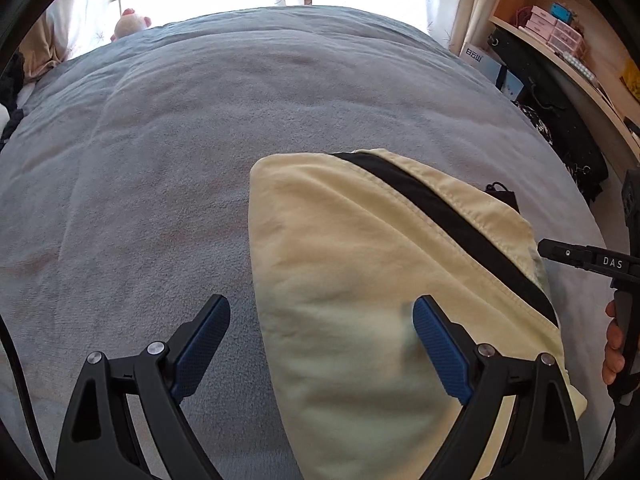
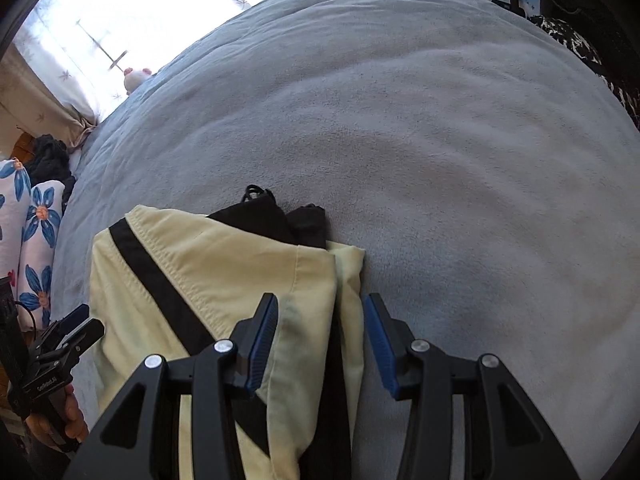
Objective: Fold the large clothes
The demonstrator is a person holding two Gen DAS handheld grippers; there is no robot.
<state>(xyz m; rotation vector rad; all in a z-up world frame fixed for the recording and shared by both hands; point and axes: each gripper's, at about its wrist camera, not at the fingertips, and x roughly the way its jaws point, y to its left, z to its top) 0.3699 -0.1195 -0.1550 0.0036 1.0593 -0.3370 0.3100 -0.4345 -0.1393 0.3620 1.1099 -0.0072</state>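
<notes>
A folded pale-yellow garment (image 1: 360, 264) with a black stripe (image 1: 436, 208) lies on the grey blanket (image 1: 160, 160). Black fabric and a cord show at its far end (image 2: 276, 216). My left gripper (image 1: 320, 320) is open wide low over the garment's left edge, one blue pad (image 1: 200, 348) above the blanket and the other above the cloth. My right gripper (image 2: 322, 316) stands open astride the garment's right edge (image 2: 348, 280), with the yellow cloth (image 2: 208, 272) lying between its pads, apart from them. Each gripper shows in the other's view, the right one (image 1: 560, 250) and the left one (image 2: 86, 326), with a hand on its handle.
The grey blanket (image 2: 460, 160) covers the whole bed. A pink plush toy (image 1: 130, 24) sits at the far edge by the curtained window. Floral pillows (image 2: 36, 240) lie to the left. Wooden shelves with boxes (image 1: 560, 28) and dark bags (image 1: 560, 120) stand to the right.
</notes>
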